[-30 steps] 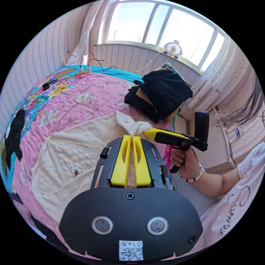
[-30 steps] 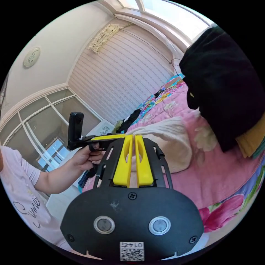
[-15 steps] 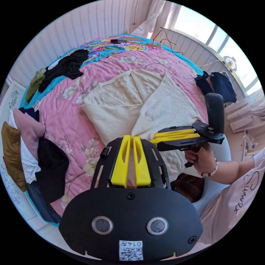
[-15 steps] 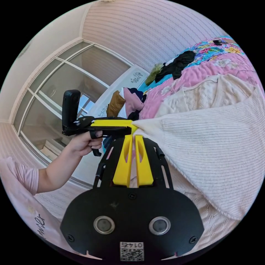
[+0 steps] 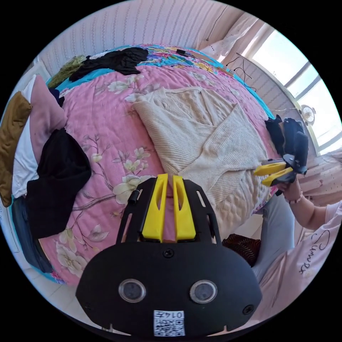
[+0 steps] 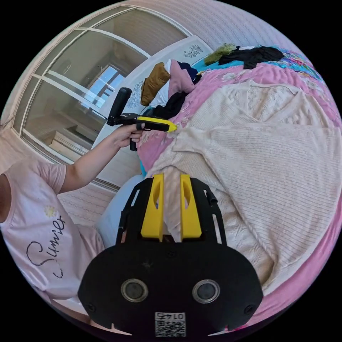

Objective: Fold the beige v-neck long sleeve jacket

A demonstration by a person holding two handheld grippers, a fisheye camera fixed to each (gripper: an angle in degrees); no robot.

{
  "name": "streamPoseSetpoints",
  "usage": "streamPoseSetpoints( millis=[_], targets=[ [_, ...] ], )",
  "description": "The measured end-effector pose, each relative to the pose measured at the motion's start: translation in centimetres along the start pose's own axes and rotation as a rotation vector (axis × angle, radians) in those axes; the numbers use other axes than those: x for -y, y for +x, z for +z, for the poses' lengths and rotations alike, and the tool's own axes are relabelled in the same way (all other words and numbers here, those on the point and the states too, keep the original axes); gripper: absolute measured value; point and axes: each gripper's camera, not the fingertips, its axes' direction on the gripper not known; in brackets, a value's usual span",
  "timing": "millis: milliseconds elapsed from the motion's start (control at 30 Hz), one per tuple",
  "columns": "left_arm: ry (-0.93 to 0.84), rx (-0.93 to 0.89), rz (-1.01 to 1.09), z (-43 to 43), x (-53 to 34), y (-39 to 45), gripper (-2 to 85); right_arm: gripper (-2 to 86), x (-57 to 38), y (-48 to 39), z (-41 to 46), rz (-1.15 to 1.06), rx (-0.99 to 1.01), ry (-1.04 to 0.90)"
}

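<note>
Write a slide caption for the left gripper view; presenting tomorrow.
Beige jacket lies sleeve-folded on the pink quilt; both grippers open.

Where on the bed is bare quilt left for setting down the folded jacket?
Bare pink quilt lies between the beige jacket and the clothes heap. Crowded: black garment at the far end, dark pile by the window.

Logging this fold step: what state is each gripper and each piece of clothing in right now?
Left gripper: jaws slightly apart, holding nothing.
Right gripper: open, empty, over the jacket.
Jacket: flat on the bed, sleeve folded across its front.
Black clothes: heaped, unfolded.
Bedspread: spread flat.
</note>
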Motion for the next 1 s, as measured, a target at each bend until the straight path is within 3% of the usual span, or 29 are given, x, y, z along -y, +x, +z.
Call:
streamPoseSetpoints(
  millis=[133,267,467,600,733,1000],
  targets=[
    [0.062,-0.007,-0.059,0.9,1.4,-4.3,6.3,11.5,3.3,4.6,-6.7,0.083,-0.307,0.126],
    [0.146,-0.161,-0.191,2.0,3.3,-9.7,7.9,16.1,7.2,9.4,-10.1,0.223,-0.531,0.113],
    [0.184,-0.193,-0.288,4.9,6.0,-13.0,8.9,14.8,11.5,16.0,-10.3,0.392,-0.515,0.082],
    [0.068,-0.33,-0.365,8.5,6.1,-15.2,4.8,4.1,13.5,17.4,-8.8,0.416,-0.336,0.012],
    [0.19,-0.381,-0.395,6.5,5.2,-16.6,2.1,1.9,16.0,15.0,-10.3,0.33,-0.426,0.023],
    [0.421,-0.357,-0.068,-2.4,-3.4,-12.5,1.8,1.3,14.4,6.0,-15.4,0.096,-0.352,0.242]
  ],
)
